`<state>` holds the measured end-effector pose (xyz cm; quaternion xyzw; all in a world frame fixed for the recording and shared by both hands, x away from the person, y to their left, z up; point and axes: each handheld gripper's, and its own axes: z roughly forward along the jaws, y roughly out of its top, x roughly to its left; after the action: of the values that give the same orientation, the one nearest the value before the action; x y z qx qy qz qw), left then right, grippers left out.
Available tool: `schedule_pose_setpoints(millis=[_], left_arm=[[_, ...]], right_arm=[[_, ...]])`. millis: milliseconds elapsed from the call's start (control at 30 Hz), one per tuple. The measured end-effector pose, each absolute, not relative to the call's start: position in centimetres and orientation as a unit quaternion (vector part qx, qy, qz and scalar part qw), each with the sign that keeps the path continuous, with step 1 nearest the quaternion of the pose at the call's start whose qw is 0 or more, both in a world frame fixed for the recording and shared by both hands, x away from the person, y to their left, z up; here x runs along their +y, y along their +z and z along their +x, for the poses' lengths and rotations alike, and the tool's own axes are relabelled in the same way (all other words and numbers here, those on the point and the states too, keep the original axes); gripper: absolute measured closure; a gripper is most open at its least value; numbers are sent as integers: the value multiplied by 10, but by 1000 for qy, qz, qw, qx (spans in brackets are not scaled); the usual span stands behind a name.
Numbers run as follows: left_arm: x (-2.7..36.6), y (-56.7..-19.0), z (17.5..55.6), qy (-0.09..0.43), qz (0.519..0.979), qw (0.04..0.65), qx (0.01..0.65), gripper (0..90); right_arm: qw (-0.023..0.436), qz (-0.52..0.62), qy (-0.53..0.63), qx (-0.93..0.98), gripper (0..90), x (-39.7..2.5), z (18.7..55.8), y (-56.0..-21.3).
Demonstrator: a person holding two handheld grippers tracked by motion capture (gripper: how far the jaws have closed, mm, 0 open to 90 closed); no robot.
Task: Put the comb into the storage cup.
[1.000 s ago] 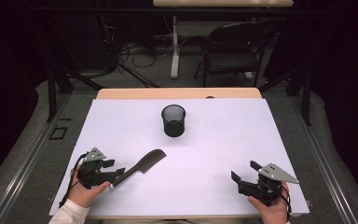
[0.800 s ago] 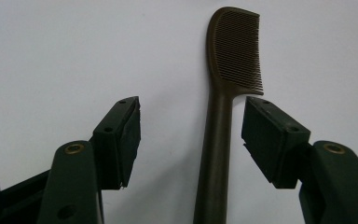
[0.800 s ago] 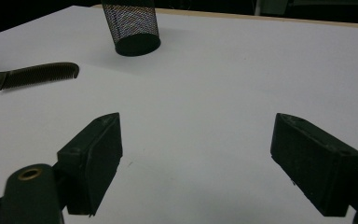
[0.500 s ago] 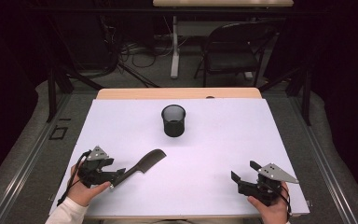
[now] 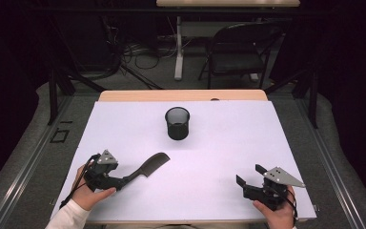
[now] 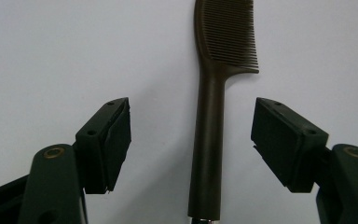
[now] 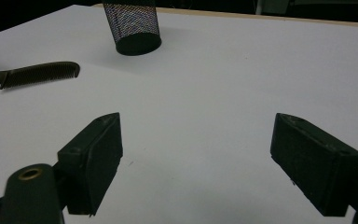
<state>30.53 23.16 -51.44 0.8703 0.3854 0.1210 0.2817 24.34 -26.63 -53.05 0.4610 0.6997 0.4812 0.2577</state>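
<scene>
1. The table [image 5: 228, 143] has a white top, with a strip of bare wood along its far edge.
2. A dark comb [image 5: 147, 166] lies flat at the near left – teeth at its far end.
3. A black mesh cup [image 5: 177, 123] stands upright near the far middle – well apart from the comb.

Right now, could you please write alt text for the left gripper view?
A dark brown comb lies on a white table, its handle between the open left gripper jaws, untouched, teeth pointing right.
</scene>
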Motion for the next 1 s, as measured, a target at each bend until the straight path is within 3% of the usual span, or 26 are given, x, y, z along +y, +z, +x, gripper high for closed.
schedule_pose_setpoints(millis=[1000], left_arm=[[221, -529, 309, 115, 888, 245, 371, 441]], right_arm=[[255, 460, 482, 701, 170, -266, 244, -531]])
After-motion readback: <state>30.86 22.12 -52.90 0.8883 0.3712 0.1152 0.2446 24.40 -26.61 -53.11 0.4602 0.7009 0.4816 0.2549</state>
